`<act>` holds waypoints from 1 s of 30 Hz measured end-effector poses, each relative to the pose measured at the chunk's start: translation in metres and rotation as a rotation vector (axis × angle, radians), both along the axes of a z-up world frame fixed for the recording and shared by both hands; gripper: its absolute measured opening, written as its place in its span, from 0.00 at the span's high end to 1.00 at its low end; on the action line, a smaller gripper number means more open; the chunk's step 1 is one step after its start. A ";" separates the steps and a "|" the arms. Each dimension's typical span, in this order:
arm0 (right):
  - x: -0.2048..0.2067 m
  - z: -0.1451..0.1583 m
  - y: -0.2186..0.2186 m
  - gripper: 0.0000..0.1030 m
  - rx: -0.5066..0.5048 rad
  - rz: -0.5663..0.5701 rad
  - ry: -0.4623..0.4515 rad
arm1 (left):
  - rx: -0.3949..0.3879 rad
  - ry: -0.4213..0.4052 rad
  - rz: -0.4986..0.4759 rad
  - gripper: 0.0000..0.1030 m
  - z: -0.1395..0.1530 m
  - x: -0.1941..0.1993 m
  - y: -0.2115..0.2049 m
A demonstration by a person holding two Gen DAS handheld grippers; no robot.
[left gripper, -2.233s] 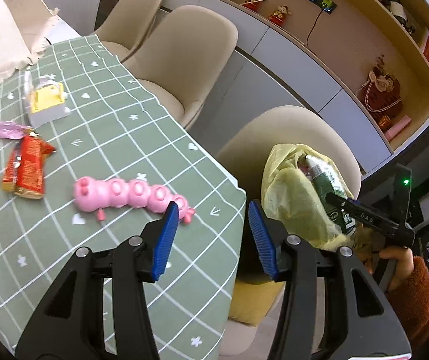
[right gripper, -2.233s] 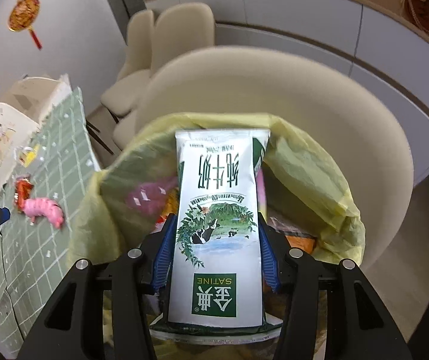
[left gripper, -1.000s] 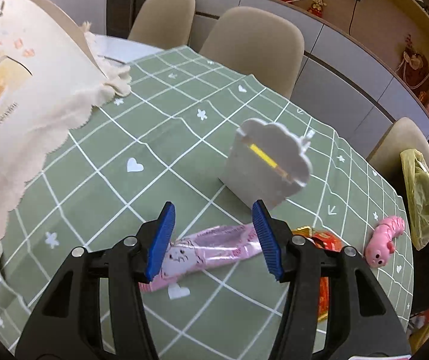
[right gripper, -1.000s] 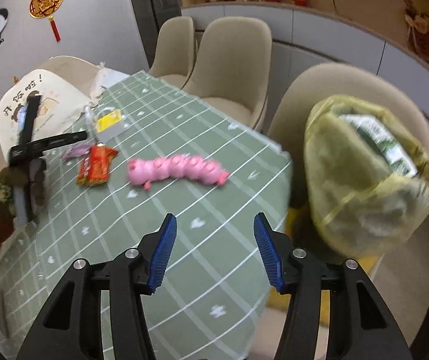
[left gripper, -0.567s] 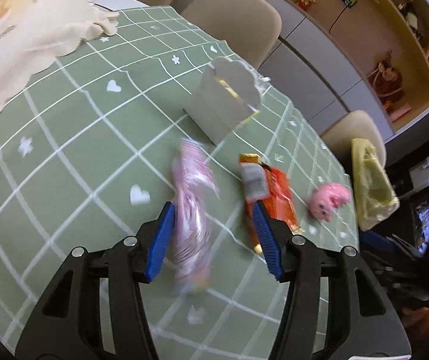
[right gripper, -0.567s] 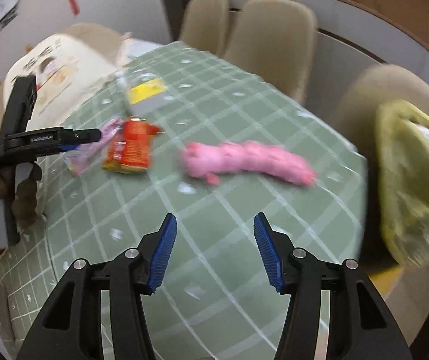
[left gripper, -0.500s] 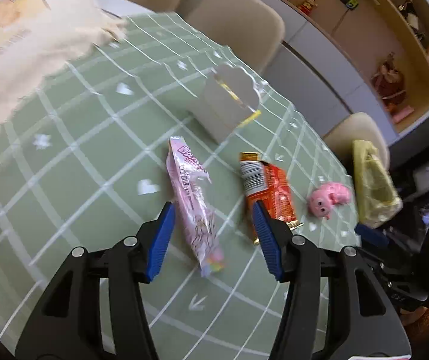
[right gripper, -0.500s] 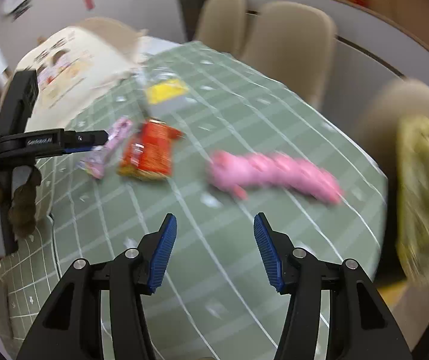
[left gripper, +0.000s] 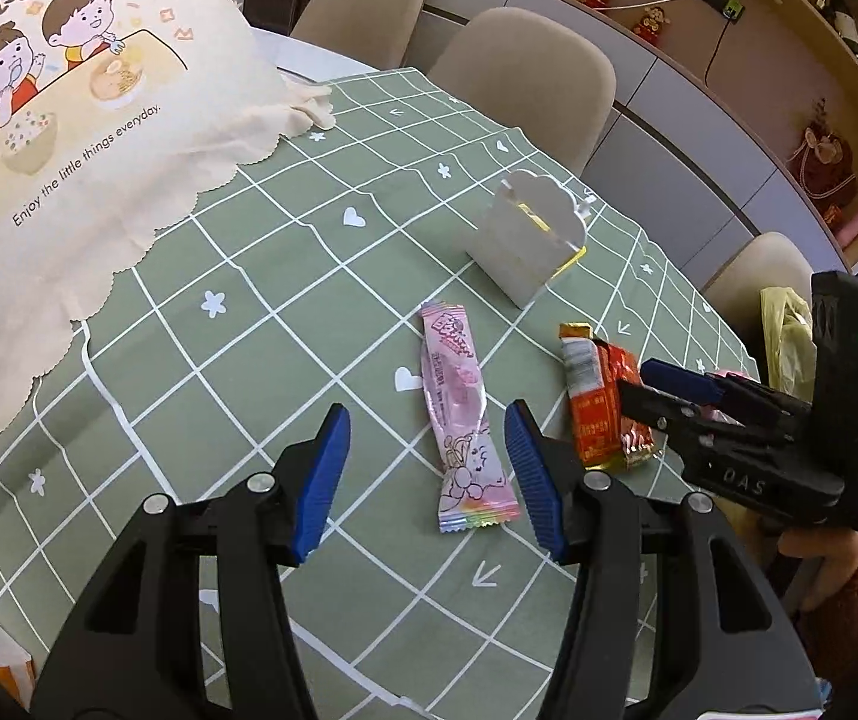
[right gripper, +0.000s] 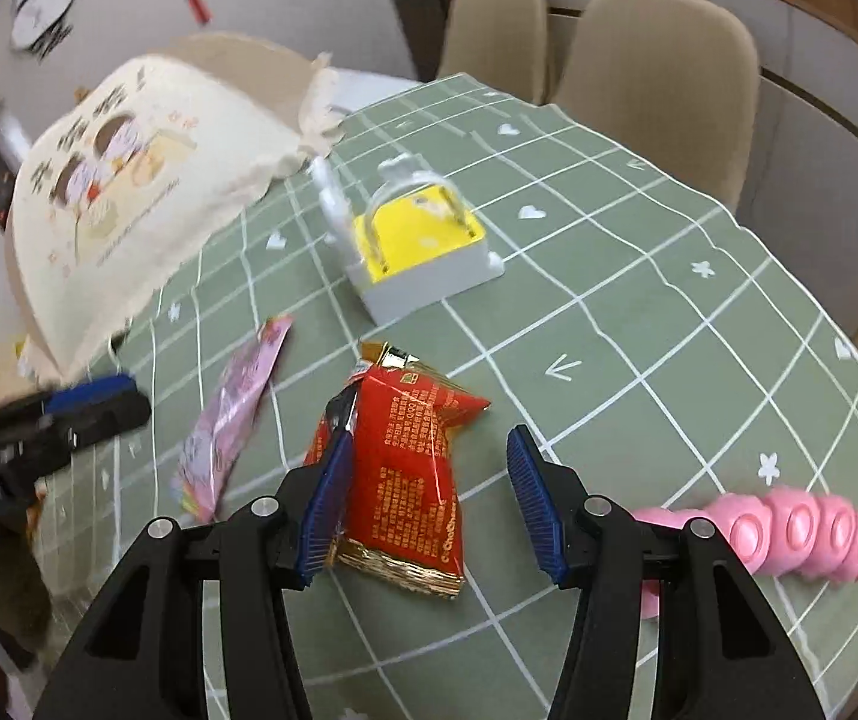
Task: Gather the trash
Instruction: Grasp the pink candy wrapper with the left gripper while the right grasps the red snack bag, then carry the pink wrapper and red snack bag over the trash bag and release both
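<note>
The right gripper has been closing, fingers apart astride the red wrapper: light, crinkly, slippery; pinch mid-body. The left gripper stands apart.

Pink wrapper: long, narrow foil sachet, cartoon print, iridescent strip along its near end; lies flat on the green checked surface.

Red wrapper: crinkled foil snack pack, gold crimped ends, small white print on the upper face; torn open and buckled at the far end, flat otherwise. Lies just beside the pink one, not touching.

Yellow trash bag: thin plastic, beyond the surface's far edge, mostly hidden.
</note>
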State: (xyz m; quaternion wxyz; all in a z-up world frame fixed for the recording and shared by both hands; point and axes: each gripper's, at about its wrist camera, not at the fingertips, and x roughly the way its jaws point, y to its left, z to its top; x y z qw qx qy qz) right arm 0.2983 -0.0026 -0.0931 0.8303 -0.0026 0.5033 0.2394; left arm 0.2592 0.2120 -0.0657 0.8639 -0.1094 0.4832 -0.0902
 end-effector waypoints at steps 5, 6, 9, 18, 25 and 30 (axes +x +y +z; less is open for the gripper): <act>-0.016 -0.002 -0.006 0.79 -0.020 0.033 0.014 | -0.023 0.007 0.000 0.50 -0.003 0.002 0.000; -0.022 0.000 -0.008 0.81 -0.025 0.033 0.009 | -0.028 0.009 -0.003 0.50 -0.005 0.003 -0.001; -0.041 0.013 -0.024 0.82 -0.009 0.016 -0.009 | -0.038 0.026 -0.003 0.50 -0.013 0.005 -0.003; -0.106 0.053 -0.100 0.82 0.003 -0.125 -0.062 | 0.062 0.057 0.037 0.67 -0.034 0.012 -0.036; -0.134 0.082 -0.160 0.82 -0.001 -0.172 -0.133 | 0.065 0.021 0.090 0.86 -0.001 -0.012 -0.054; -0.141 0.104 -0.207 0.82 0.048 -0.192 -0.189 | 0.078 -0.089 0.096 0.86 0.058 -0.045 -0.086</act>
